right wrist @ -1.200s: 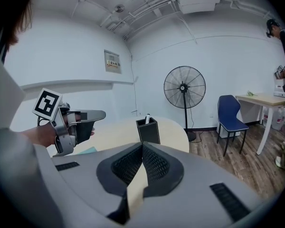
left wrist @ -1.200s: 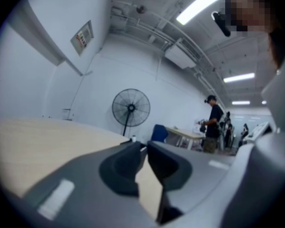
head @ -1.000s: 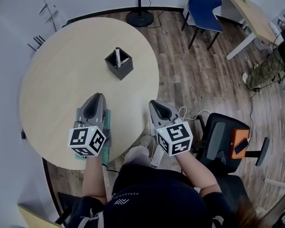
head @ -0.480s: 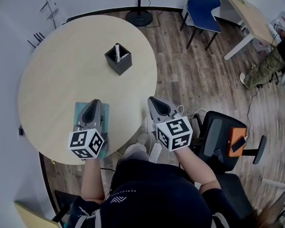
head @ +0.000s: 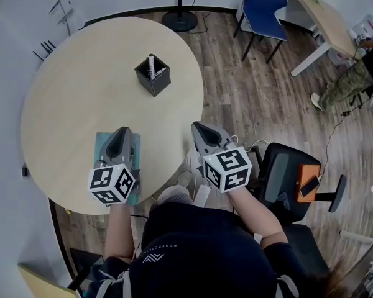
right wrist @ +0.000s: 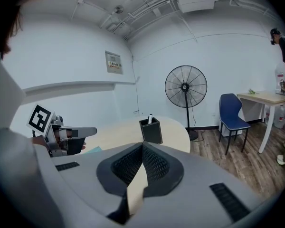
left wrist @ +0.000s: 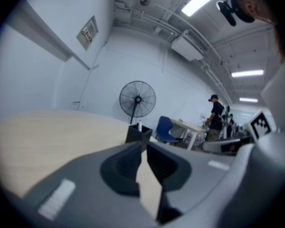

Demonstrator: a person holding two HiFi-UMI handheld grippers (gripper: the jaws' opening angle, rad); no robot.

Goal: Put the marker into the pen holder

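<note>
Both the left gripper [head: 122,132] and right gripper [head: 196,127] are pinched closed and empty (tips touching), with the white marker [head: 151,63] standing in the square black pen holder [head: 154,82] well ahead of the fingers.

The black, square pen holder [head: 154,79] is standing upright on the round table [head: 81,98], toward its far side. The white marker [head: 151,63] is sitting inside it, its top poking out above the rim.

Matt pale wood table [head: 74,98]; matt black pen holder [head: 153,76]
</note>
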